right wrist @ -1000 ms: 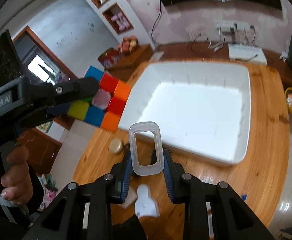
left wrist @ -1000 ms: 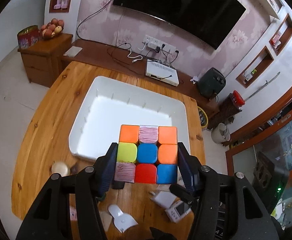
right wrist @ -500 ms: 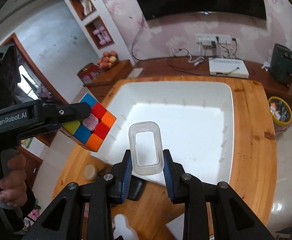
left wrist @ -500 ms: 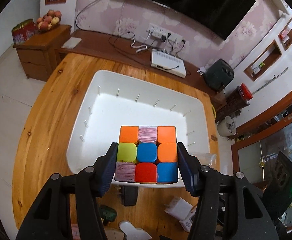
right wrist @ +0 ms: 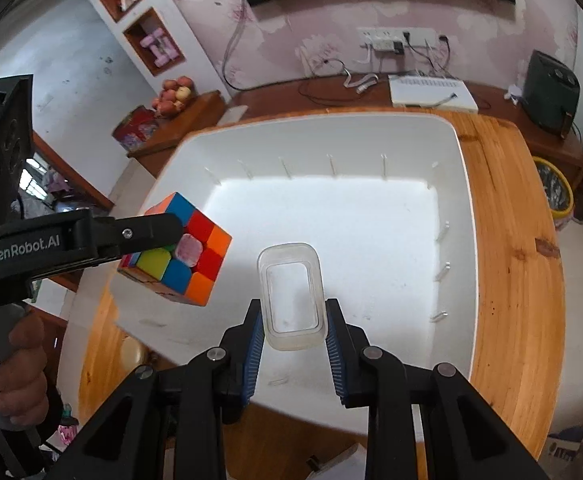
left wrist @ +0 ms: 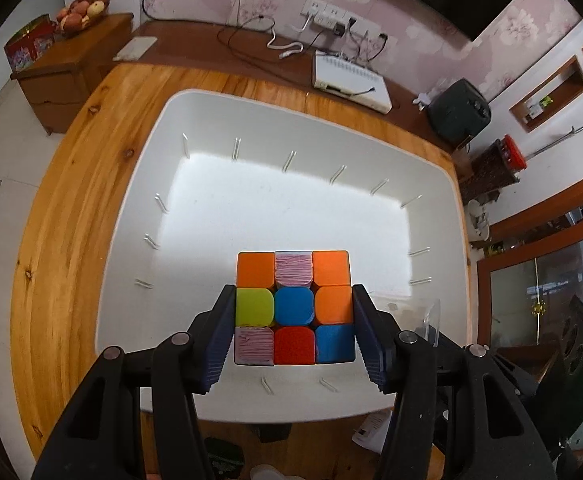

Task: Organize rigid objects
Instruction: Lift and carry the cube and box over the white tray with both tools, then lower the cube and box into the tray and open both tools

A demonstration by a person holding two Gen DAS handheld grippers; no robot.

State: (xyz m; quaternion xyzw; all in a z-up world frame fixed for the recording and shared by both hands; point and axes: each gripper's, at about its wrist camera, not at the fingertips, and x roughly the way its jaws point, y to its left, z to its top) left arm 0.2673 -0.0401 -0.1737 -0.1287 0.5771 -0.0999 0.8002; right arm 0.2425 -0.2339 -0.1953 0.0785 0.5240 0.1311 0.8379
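My left gripper (left wrist: 293, 320) is shut on a colourful puzzle cube (left wrist: 293, 306) and holds it above the near part of a large white bin (left wrist: 143, 184). The cube (right wrist: 179, 248) and the left gripper (right wrist: 147, 236) also show at the left of the right wrist view, over the bin's left rim. My right gripper (right wrist: 293, 328) is shut on a clear plastic box (right wrist: 291, 296) and holds it above the bin (right wrist: 459, 208). The clear box shows faintly at the right of the left wrist view (left wrist: 423, 316).
The bin sits on a round wooden table (left wrist: 71, 200) and shows nothing inside. Small items lie on the table near its front edge (left wrist: 267, 440). A white device (left wrist: 351, 80) and cables sit on a low shelf behind. A fruit bowl (left wrist: 83, 8) stands far left.
Both grippers have moved forward from the table's front edge to above the bin, carrying the cube and the clear box. Both grips are unchanged.
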